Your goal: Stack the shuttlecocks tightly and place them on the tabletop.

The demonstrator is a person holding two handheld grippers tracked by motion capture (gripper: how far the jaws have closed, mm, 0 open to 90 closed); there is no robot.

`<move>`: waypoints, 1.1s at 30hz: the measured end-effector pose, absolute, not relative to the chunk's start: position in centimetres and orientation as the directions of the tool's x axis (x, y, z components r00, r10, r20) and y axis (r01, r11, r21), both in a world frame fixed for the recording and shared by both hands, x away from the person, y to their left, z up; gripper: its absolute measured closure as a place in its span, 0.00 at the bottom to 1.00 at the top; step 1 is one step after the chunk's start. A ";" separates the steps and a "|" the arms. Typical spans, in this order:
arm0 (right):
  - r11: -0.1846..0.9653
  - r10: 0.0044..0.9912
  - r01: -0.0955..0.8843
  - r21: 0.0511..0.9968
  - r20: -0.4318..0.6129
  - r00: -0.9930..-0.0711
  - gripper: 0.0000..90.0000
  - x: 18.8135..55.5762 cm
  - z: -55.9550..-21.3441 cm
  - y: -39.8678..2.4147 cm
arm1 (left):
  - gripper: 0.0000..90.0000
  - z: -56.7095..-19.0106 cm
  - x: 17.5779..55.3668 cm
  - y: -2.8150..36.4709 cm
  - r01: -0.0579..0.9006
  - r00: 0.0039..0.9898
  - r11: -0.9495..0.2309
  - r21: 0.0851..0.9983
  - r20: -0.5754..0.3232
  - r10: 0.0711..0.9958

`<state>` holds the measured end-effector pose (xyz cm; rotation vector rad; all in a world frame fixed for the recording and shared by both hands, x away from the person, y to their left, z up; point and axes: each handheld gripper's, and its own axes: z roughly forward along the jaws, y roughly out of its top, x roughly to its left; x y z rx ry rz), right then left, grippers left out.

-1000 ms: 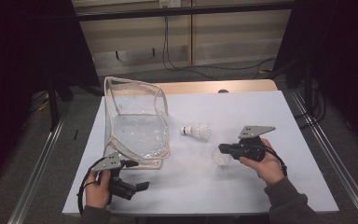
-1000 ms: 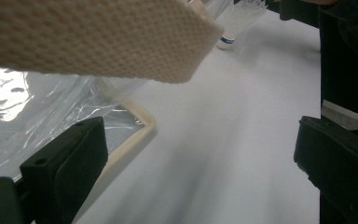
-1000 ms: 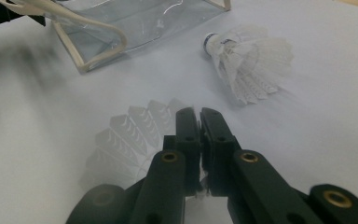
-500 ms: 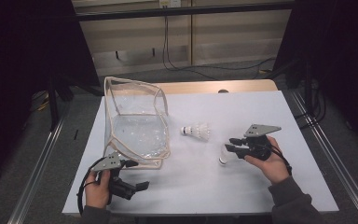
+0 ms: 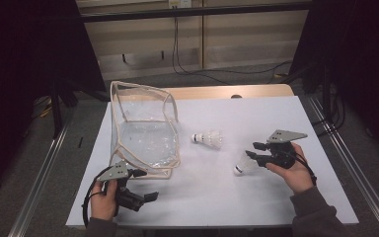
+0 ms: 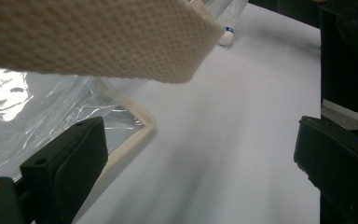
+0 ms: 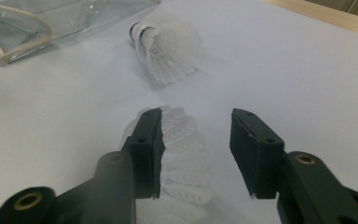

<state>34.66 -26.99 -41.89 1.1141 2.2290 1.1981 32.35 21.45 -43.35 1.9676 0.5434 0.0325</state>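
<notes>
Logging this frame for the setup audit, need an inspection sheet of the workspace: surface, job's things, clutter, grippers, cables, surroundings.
Surface: white table top, wooden strip at its far edge.
Job's things: near shuttlecock lies on the table between the jaws of the right gripper; far shuttlecock lies free mid-table; clear bag with beige trim stands open at left.
Clutter: nothing seen.
Grippers: right gripper's jaws have just been opening, with a gap on one side of the shuttlecock; left gripper open, nothing between its jaws, beside the bag's near corner.
Cables: black cable loops from the left gripper; more hang on the back wall.
Surroundings: metal rails both sides, dark floor.
</notes>
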 end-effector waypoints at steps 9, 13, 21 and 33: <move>0.330 0.784 0.477 0.815 0.045 -0.619 0.92 34.5 -42.1 -27.7 | 0.03 -43.3 32.3 21.4 0.358 0.897 -0.351 0.865 -0.214 0.387; 0.333 0.779 0.488 0.807 0.056 -0.624 0.98 34.5 -42.3 -27.7 | 0.03 -43.4 32.3 21.4 0.359 0.897 -0.352 0.865 -0.215 0.387; 0.337 0.778 0.493 0.802 0.058 -0.625 1.00 34.5 -42.6 -27.8 | 0.03 -43.3 32.3 21.4 0.358 0.897 -0.352 0.865 -0.214 0.387; 0.337 0.782 0.496 0.800 0.056 -0.621 0.99 34.4 -42.9 -28.0 | 0.03 -43.4 32.3 21.4 0.356 0.898 -0.349 0.867 -0.214 0.385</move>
